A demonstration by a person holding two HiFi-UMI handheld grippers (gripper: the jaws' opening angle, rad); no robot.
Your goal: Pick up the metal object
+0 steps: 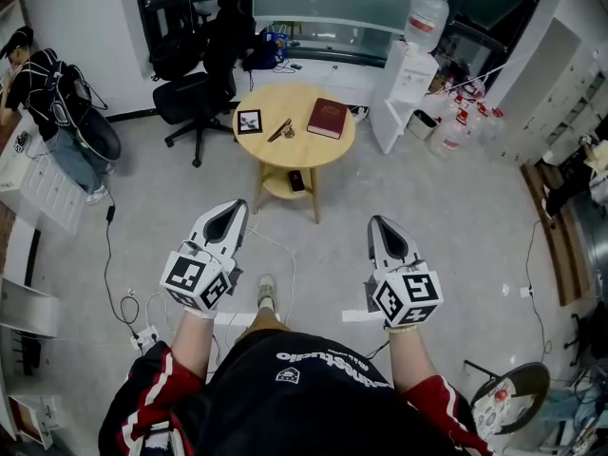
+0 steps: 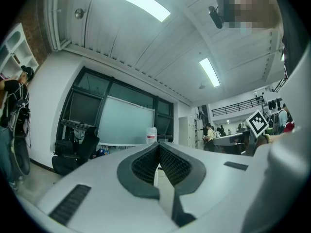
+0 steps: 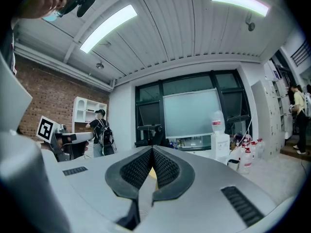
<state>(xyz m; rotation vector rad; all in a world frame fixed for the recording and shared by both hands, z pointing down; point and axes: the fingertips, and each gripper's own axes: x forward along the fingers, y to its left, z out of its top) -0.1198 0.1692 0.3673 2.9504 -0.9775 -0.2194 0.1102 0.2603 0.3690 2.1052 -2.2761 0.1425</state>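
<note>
A small metal object lies on the round wooden table at the far middle of the head view, between a framed picture and a dark red book. My left gripper and right gripper hang side by side well short of the table, over the floor. Both point toward it. In the left gripper view the left gripper has its jaws meeting at the tips with nothing between them. The right gripper likewise stands shut and empty. The table is hidden behind the jaws in both gripper views.
A black office chair stands left of the table. A white cabinet with a water bottle stands to its right, with several bottles on the floor beside it. A person stands at the far left. Cables run across the floor.
</note>
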